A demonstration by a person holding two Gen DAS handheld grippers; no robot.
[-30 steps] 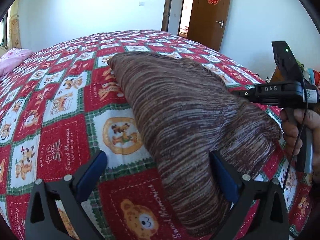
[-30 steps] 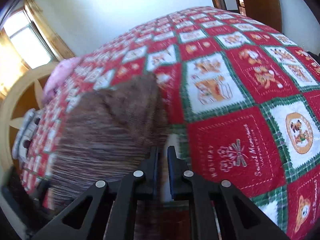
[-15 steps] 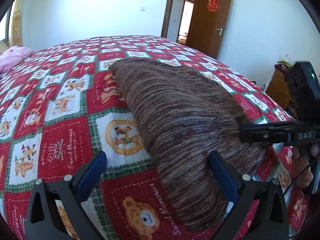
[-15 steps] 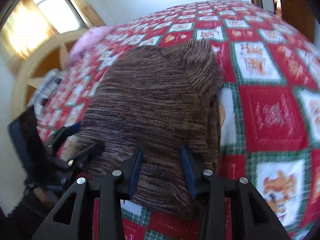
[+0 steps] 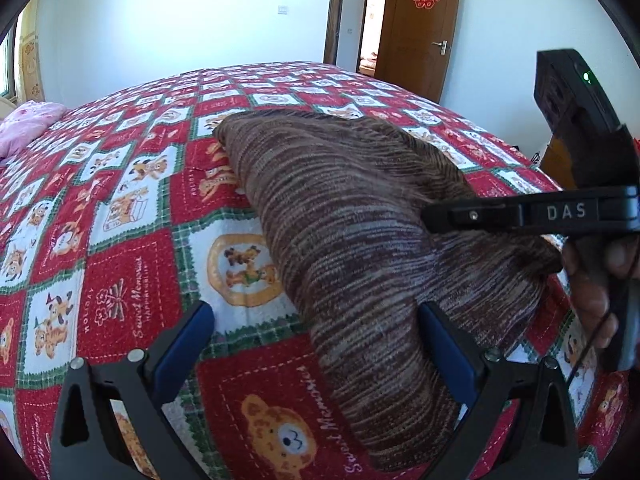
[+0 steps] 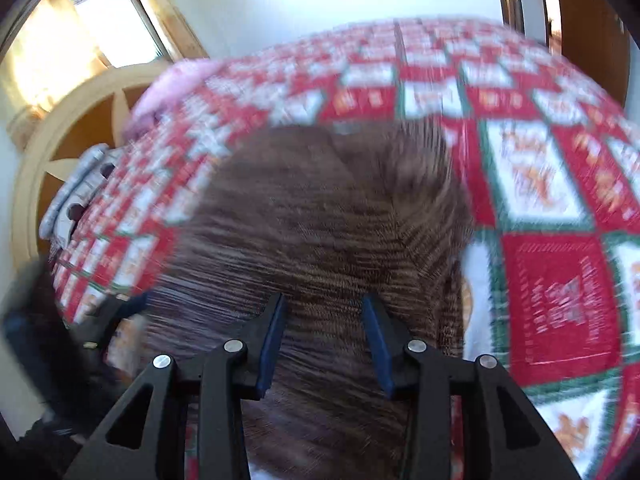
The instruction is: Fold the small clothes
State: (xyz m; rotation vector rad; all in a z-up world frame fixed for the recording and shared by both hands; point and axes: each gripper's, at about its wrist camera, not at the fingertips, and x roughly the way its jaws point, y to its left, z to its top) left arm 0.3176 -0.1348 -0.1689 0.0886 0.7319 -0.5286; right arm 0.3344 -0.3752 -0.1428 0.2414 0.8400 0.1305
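Quilted patchwork bedspread (image 5: 132, 272) bears a folded, striped knit garment (image 5: 352, 216).

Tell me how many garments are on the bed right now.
1: a brown striped knit garment lying folded on the red patterned bedspread, near its close edge, under both claws. A pink item at the far left looks like bedding; anything beyond the frame stays unseen.

Brown striped knit garment (image 5: 360, 240), red, white and green checked bedspread (image 5: 120, 264), pink pillow (image 5: 28, 128)
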